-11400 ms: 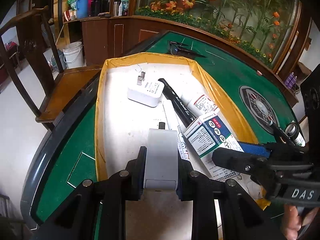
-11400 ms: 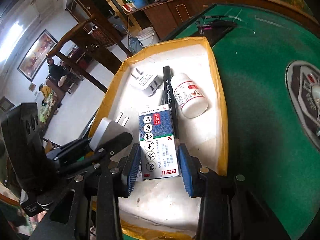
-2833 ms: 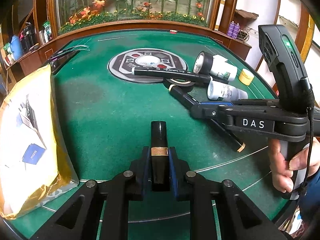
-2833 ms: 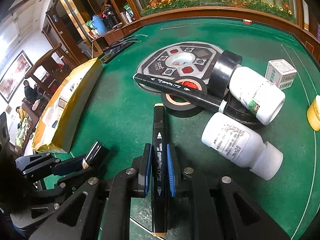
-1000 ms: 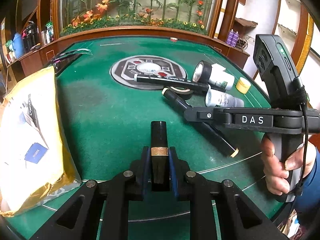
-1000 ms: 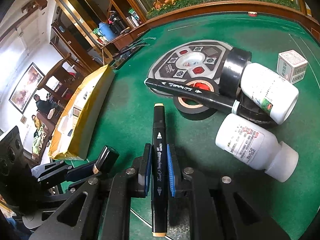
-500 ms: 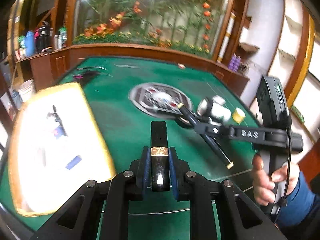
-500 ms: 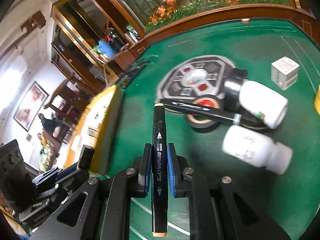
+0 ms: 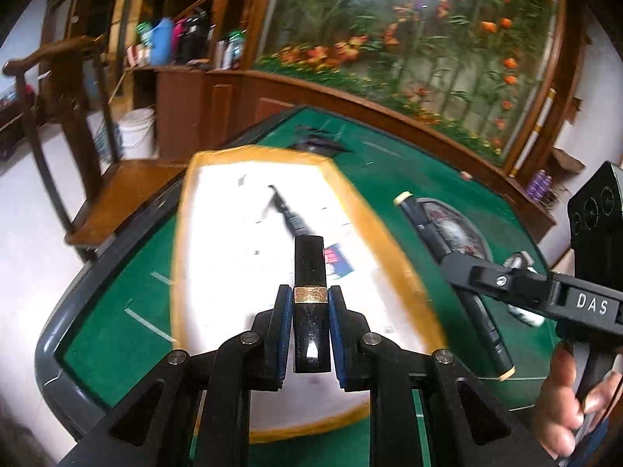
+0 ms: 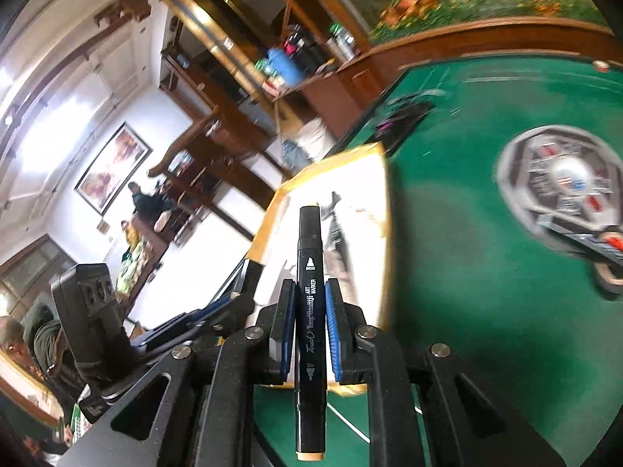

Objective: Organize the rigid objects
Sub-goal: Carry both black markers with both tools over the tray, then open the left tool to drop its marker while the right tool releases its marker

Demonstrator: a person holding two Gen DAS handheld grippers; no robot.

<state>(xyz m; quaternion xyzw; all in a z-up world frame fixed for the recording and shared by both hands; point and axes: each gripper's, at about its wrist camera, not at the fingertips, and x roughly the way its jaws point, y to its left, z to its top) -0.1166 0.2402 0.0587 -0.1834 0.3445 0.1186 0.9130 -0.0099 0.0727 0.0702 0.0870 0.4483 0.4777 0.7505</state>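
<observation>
- Carrying a short black tube with a gold band (image 9: 309,292), the left gripper (image 9: 310,334) has its pads clamped on the tube's sides; it hangs over the near half of the yellow-rimmed white tray (image 9: 187,210).
- The right gripper (image 10: 310,334) is clamped on a black art marker (image 10: 310,311), held lengthwise, its tip pointing at the tray's near corner above the green bench (image 10: 486,311).
- Judgement: the step in hand is delivery of both items to the tray. Done well, each is lowered flat onto bare white floor inside the rim, parallel to the item already lying there, and the pads open only once the item rests.
- Risk, as judged: both grippers converge on one tray; staggering the releases avoids contact.
- Count, grippers: two, each loaded.
- Count, tray: one; inside it one long dark pen-like item (image 9: 290,214) and one blue-and-white object, both too blurred to name.
- Count, bench items beyond the tray: blurred, not countable.
</observation>
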